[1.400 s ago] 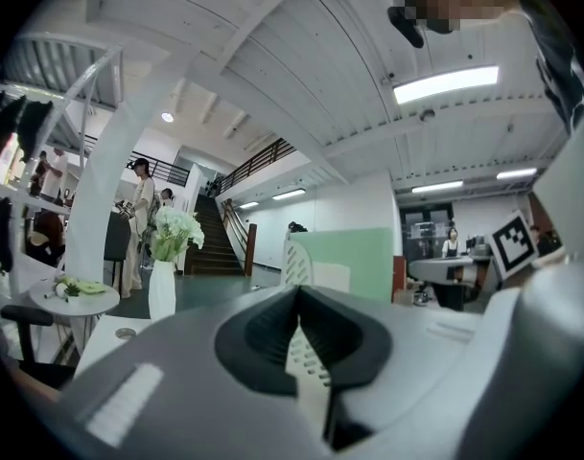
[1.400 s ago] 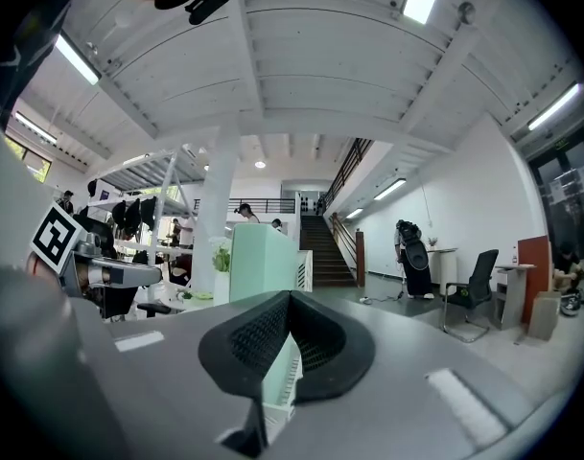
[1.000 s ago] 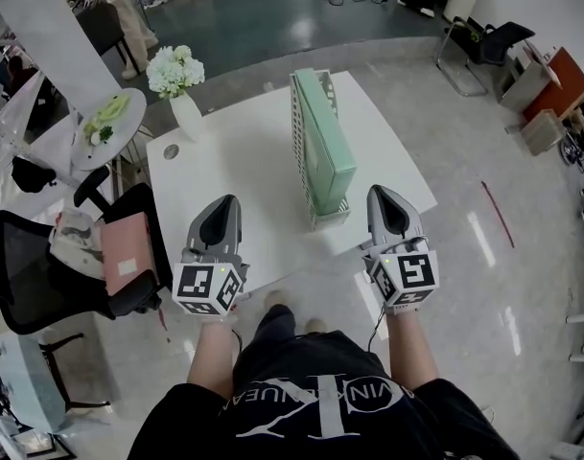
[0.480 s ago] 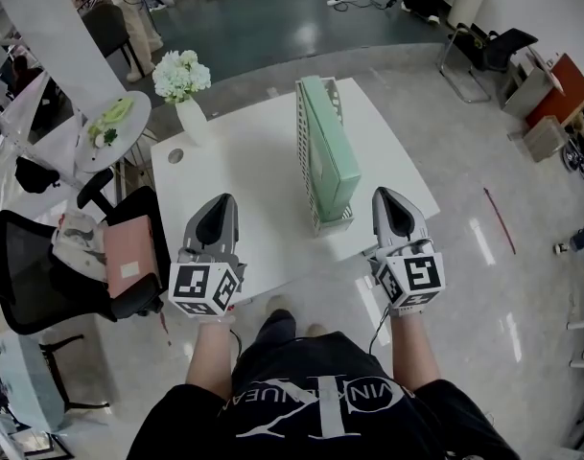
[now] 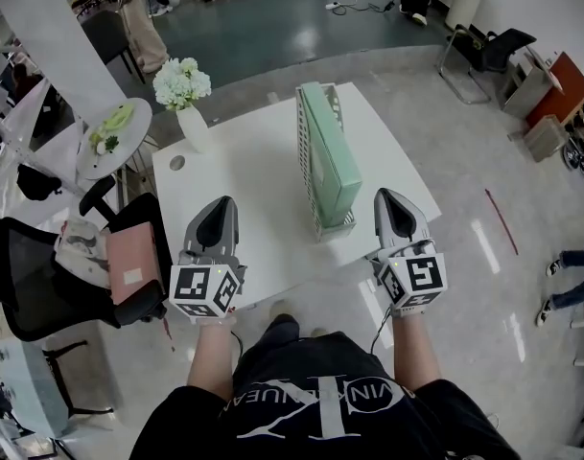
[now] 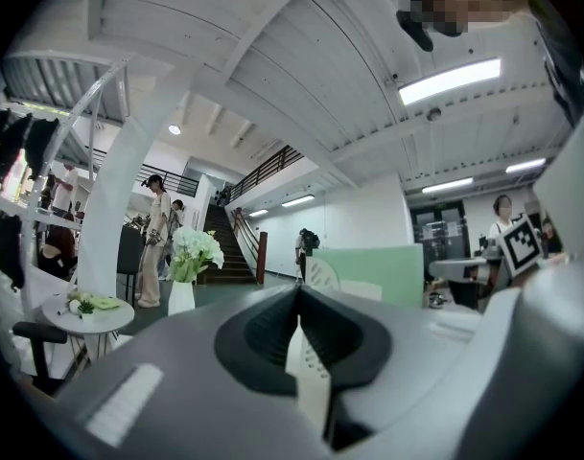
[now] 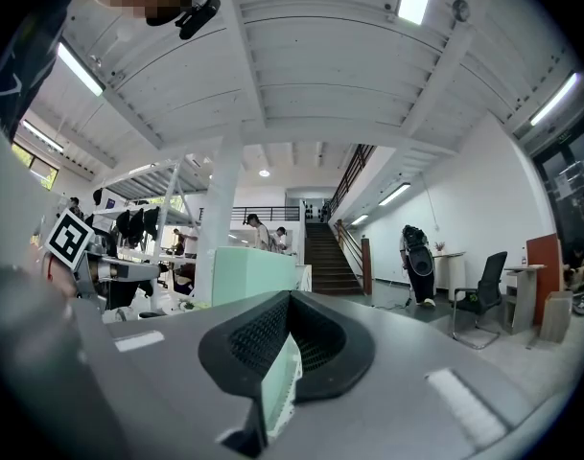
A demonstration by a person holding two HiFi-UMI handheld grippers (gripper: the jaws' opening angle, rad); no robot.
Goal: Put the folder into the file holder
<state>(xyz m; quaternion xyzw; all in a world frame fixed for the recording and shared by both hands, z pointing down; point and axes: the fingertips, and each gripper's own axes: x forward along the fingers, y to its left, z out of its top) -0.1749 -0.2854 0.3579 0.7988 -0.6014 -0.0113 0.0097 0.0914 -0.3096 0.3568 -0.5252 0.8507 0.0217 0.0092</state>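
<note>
The green folder [image 5: 334, 151] stands upright inside the white file holder [image 5: 304, 147] on the surface [image 5: 244, 185]. At its near edge, the left gripper [image 5: 221, 204] and right gripper [image 5: 387, 197] hover – fingers pressed together, holding nothing.

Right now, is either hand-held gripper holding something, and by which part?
Nothing is held. The left hand-held gripper and the right hand-held gripper are both shut and empty; the green folder stands in the file holder, untouched.

Open office hall: swivel chairs [image 5: 28, 286], white table [image 5: 244, 180], staircase [image 7: 325, 255], polished floor [image 5: 502, 286].
</note>
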